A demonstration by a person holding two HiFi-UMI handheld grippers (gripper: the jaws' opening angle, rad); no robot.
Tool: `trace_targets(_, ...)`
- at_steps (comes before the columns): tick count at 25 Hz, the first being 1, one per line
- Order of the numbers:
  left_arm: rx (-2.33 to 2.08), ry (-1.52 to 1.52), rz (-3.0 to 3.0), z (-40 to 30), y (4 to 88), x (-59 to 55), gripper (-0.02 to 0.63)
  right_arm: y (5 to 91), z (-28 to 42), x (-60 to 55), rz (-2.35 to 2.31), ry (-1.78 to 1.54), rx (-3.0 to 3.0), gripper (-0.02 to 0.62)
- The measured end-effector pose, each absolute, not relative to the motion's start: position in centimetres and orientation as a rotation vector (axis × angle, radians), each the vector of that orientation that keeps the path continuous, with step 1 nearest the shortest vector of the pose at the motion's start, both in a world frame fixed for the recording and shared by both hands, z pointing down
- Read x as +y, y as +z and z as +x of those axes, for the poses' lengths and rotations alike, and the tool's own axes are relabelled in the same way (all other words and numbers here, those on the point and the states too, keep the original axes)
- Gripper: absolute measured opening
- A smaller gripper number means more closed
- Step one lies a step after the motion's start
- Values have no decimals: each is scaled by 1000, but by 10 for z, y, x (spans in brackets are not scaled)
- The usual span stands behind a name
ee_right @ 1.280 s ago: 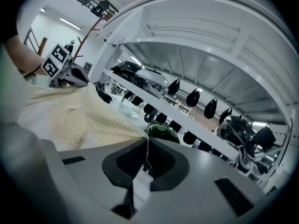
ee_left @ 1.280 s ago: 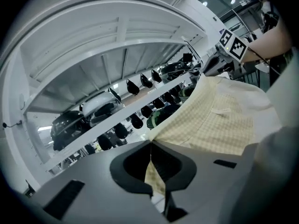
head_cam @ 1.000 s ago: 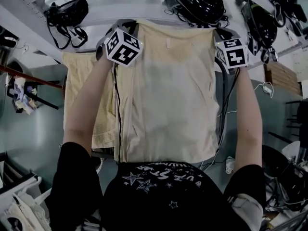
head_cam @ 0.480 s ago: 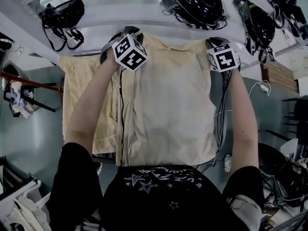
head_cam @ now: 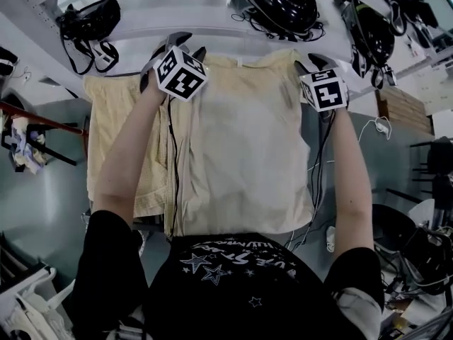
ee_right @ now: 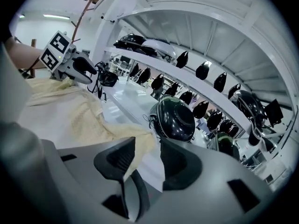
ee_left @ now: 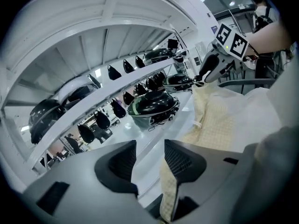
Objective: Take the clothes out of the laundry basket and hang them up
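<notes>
Behind the yellow shirt point(head_cam: 241, 140), black helmets point(head_cam: 279, 2), shelf point(head_cam: 205, 21)

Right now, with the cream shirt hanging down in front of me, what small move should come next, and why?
Probably draw both claws straight back off the shirt. The left claw and right claw have just been opening; the shirt's top edge lies loose between their jaws, and it hangs flat.

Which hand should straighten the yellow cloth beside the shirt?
Left. The left tool is beside that cloth; right tool is across the shirt. Both pairs of jaws just opened, shirt edge loose between.
</notes>
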State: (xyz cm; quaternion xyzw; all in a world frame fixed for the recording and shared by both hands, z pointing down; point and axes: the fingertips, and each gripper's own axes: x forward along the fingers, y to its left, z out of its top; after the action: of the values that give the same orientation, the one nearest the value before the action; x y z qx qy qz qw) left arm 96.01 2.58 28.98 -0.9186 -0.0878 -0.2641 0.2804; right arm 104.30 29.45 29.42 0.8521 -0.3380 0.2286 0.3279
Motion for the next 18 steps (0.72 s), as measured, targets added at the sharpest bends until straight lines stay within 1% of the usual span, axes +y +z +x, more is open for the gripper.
trace_targets(5, -161, -641, -2499, 922, 249, 41, 206, 266, 1010, 313, 2330, 531, -932, 181)
trace_targets(10, -99, -587, -2542, 865, 219, 69, 206, 241, 954, 342, 2359, 453, -980, 176)
trace_targets(18, -25, -537, -2629, 767, 196, 118, 199, 209, 864, 382, 2412, 324, -1069, 166)
